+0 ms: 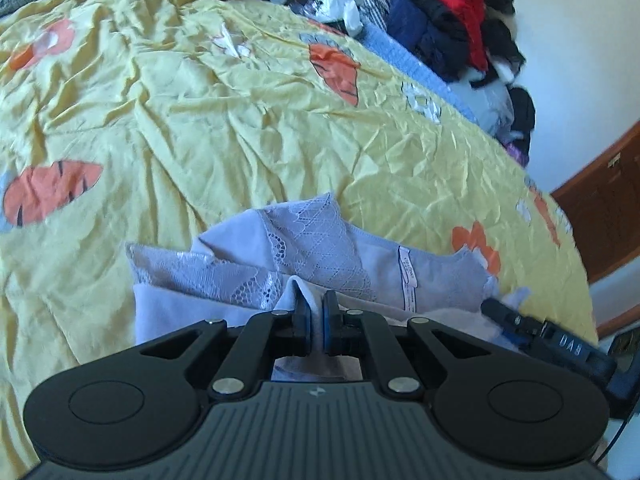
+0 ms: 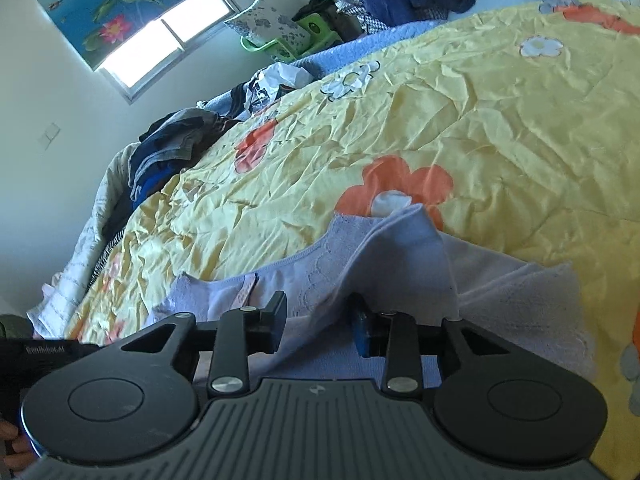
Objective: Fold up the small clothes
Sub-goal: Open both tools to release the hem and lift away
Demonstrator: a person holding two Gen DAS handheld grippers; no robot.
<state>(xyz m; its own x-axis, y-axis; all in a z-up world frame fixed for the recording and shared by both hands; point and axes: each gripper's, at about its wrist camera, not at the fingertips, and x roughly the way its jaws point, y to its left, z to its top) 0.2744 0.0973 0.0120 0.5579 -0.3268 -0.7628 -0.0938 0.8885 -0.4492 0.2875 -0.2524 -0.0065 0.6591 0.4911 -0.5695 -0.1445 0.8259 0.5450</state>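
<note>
The left tool (image 1: 317,316) is pinched tight on a fold of the lavender underwear (image 1: 320,248), cloth squeezed between its blue pads. The right tool (image 2: 318,316) stands partly open; the same garment (image 2: 400,264) is draped across the gap between its jaws, and neither pad visibly presses on it. In the left wrist view the right tool's body (image 1: 560,340) lies off to the right, bearing pale letters that seem to read "DAB". In the right wrist view the left tool's body (image 2: 44,350) sits at the far left with small print too blurred to read surely. A white care label (image 1: 408,280) is sewn inside the waistband just ahead and right of the left tool; its print is too small to read. The garment lies crumpled at the near edge of the bed, on a yellow flowered sheet (image 1: 240,120). Ahead of both tools the sheet runs open and bare, wrinkled. Heaps of clothes (image 1: 440,20) crowd its far edge, well apart from the tools.
</note>
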